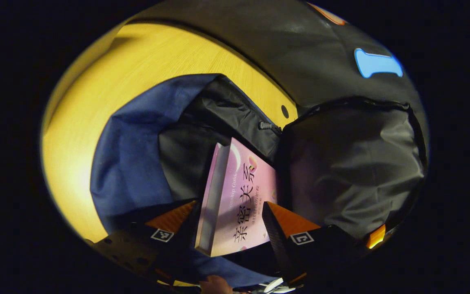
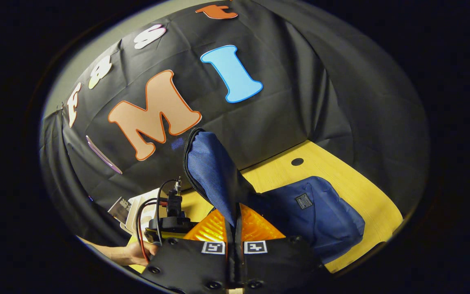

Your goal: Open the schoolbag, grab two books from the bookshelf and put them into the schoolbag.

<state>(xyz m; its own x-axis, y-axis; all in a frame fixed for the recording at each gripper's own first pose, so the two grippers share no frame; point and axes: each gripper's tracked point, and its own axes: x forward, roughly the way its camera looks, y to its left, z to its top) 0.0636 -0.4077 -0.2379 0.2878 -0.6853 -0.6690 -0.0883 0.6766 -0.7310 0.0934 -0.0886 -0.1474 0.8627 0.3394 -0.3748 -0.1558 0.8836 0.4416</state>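
Two gripper views logged. Left gripper view, left to right: the yellow wooden table runs along the left side, with the blue schoolbag lying on it, mouth open and its dark lining exposed. The left gripper sits low in the frame with a pink book between its fingers; one finger lies against the page edge and the other finger lies over the cover, so the tongs appear clamped on the book. The book's far end reaches into the bag opening, just below the zipper pull. To the right, the grey inner flap of the bag stands open. Right gripper view, left to right: a hand holds the other gripper device near the table's left edge. At centre, the right gripper is closed tight on the blue flap of the schoolbag, holding it raised and upright. The bag's body lies on the table to the right, near a round hole in the tabletop.
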